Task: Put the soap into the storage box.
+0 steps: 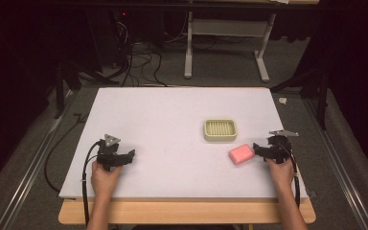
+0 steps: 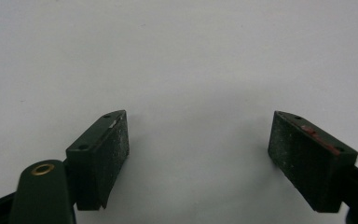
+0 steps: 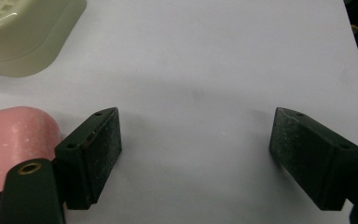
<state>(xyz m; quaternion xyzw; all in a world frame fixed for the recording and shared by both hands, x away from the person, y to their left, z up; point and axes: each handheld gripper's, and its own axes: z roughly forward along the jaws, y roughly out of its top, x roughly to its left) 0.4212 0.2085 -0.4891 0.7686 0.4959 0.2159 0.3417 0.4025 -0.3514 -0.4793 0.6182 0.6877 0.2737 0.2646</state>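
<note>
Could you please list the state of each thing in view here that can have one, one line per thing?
Left gripper: open, nothing between its jaws, over bare table.
Right gripper: open, nothing between its jaws, the soap just outside one jaw.
Soap: lying flat on the table, outside the dish, not gripped.
Soap dish: upright, empty, grid insert in place.
Table: covered by a white sheet.

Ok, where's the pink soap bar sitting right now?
In the high view the pink rectangular soap bar lies on the white table, right of centre, just in front of the cream slotted soap dish and beside the open right tool, outside its jaws.
</note>
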